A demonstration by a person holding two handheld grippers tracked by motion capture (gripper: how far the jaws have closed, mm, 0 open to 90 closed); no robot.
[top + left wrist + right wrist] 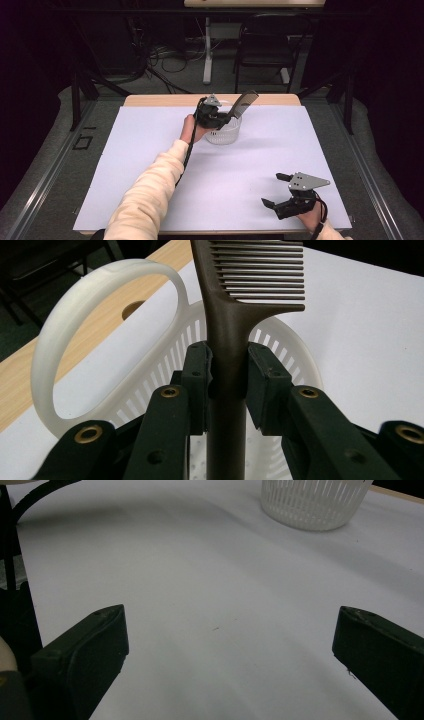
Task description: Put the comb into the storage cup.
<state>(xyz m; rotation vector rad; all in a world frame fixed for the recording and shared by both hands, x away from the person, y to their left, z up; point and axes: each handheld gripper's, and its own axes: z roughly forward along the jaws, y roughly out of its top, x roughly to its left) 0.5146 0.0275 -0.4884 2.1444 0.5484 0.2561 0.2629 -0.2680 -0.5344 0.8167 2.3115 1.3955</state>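
The small round white plastic basket with slotted walls (223, 134) stands on the white sheet covering the table (150, 150), toward the far edge and near the middle of its width. In my left gripper view the basket's wide white loop handle (50, 350) stands upright at the left of the rim, and the part of the perforated floor that I can see between my jaws holds nothing I can make out; the rest of the inside is hidden behind my own gripper and I cannot tell what, if anything, lies there. My left gripper (220, 119) is at the near-left rim of the basket, directly above it. Its jaws are closed down to a narrow gap, with both black pads (262, 375) pressing on the handle of the dark brown plastic wide-toothed comb (227, 340), one pad on each side. The comb rises from the grip and leans up and to the right over the basket, its toothed end (244, 102) above the far-right rim; whether its lower end touches the basket floor I cannot tell. My right gripper (276, 190) rests near the right near corner of the sheet, well apart from the basket and comb. Its jaws stand wide apart, with nothing between the fingers (85, 655) but bare white sheet; in my right gripper view the basket (312, 502) shows far off, beyond the gap.
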